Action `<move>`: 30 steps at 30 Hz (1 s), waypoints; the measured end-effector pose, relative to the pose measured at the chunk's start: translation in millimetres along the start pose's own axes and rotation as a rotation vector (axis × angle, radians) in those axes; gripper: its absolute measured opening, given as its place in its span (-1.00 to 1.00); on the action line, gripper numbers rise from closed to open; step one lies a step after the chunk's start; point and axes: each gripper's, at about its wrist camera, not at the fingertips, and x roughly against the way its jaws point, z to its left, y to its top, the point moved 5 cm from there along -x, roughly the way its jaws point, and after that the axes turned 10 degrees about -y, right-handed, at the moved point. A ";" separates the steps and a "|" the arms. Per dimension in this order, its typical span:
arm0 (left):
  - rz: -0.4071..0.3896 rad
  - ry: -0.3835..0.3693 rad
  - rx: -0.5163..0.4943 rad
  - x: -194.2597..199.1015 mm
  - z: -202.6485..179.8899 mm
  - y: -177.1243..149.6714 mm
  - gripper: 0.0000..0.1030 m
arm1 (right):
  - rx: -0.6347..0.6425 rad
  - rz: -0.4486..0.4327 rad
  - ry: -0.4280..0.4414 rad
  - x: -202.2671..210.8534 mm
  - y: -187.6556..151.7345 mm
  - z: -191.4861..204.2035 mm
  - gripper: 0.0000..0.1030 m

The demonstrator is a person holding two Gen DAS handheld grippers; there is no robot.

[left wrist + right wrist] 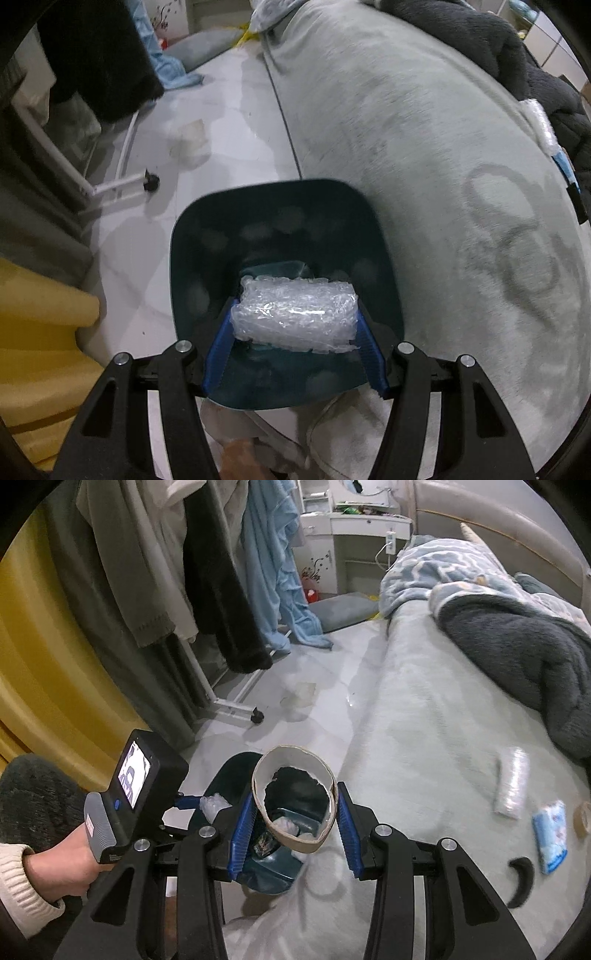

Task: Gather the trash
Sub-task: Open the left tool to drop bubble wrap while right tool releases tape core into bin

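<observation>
Home bedroom: bed [424,709], blankets [517,627], hanging clothes [221,572].

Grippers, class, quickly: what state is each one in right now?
Left gripper: shut on the bubble wrap roll, above the dark bin.
Right gripper: shut on the cardboard ring, squashed oval.

Trash bin [207,258] on floor [229,122], just left of bed [424,166]. Bubble-wrap roll [295,317] btwn left gripper [295,332] jaws, over bin opening. Cardboard ring [295,801] btwn right gripper [295,830] jaws, also above the bin, w/ scraps in it. On bed, right: plastic roll [511,782], tissue pack [550,834] nearer. Blanket [517,657] far right. Clothes rack [236,701] far left.
</observation>
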 end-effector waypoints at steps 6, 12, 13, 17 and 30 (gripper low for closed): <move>0.028 -0.017 0.033 -4.5 19.0 -5.9 0.24 | 0.018 0.038 0.008 -25.3 3.2 13.6 -0.16; 0.038 -0.031 0.036 -3.1 36.6 -8.8 0.44 | 0.035 0.086 0.010 -54.1 -0.9 24.1 -0.16; 0.036 -0.031 0.033 -2.3 39.5 -8.8 0.47 | 0.039 0.096 0.008 -58.9 -2.0 25.5 -0.16; 0.014 -0.039 0.035 5.1 47.2 -9.7 0.59 | 0.049 0.133 0.001 -77.5 -6.7 31.4 -0.16; -0.164 -0.074 0.005 49.0 57.1 5.1 0.72 | 0.068 0.232 -0.019 -128.0 -17.5 53.3 -0.16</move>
